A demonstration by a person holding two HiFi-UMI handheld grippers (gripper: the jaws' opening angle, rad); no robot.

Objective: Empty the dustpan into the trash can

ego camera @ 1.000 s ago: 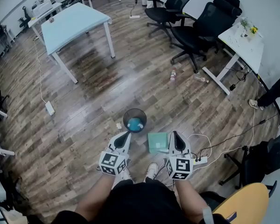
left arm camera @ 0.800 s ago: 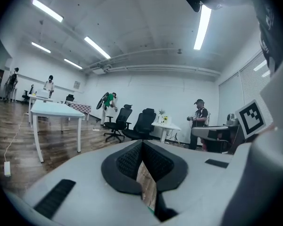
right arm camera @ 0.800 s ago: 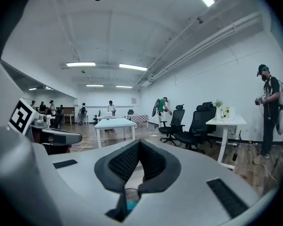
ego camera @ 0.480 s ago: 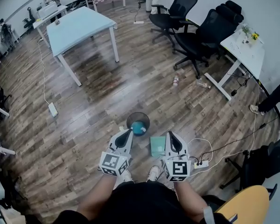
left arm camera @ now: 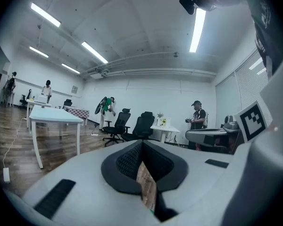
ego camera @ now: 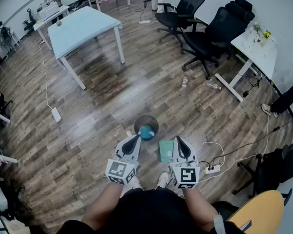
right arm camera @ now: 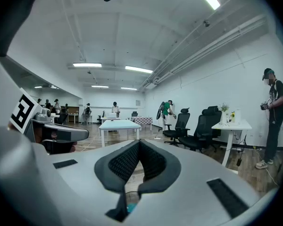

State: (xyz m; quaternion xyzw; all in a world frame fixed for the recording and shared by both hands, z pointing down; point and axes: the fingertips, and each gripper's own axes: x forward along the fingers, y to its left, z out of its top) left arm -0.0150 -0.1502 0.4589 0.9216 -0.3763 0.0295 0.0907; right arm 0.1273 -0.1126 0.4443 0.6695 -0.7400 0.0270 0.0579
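Green dustpan [ego camera: 166, 150] near black trash can [ego camera: 138, 124]

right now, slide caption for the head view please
Person's left gripper and right gripper, both shut, near a trash can and green dustpan.

left gripper [ego camera: 135, 139]: in my left hand, low and left of centre in the head view, pointing forward, roughly level.
left jaws: tips pressed together in the left gripper view [left arm camera: 141, 143], nothing between them.
right gripper [ego camera: 178, 140]: in my right hand, beside the left one, apart from it, same heading.
right jaws: closed tip to tip in the right gripper view [right arm camera: 139, 142], empty.
forearms: my left forearm [ego camera: 105, 204] and right forearm [ego camera: 198, 209] bare, reaching forward, roughly parallel.
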